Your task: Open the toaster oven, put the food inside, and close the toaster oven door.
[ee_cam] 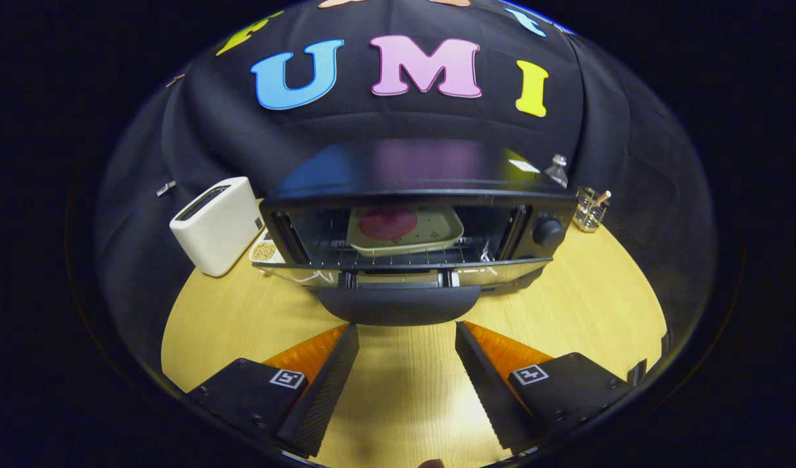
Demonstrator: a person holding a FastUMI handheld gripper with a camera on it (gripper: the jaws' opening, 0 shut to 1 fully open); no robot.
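Gripper: gripper [407, 335] hovers over the desk [580, 305], just short of the toaster oven; jaws stand wide apart, nothing between them but bare wood.
Fingers: one finger [330, 383] to each side, tips pointing at the oven door handle, close to it but apart from it.
Toaster oven: black toaster oven [424, 188] sits mid-desk, facing the gripper, control knob [547, 231] on its right panel.
Door: oven door [404, 270] hangs folded down and open, glass pane nearly flat, dark handle [399, 305] nearest the fingers.
Food: pale green tray [404, 229] rests on the wire rack inside the oven cavity, a round reddish piece of food [388, 223] on it.
Beside, left: white slot toaster [216, 224] stands just beside the oven; a small dish of grain-like bits [265, 250] lies between the two, partly hidden.
Beside, right: clear bottle [557, 170] behind the oven's far corner; wire holder [590, 209] with a stick-like item near the desk's back edge.
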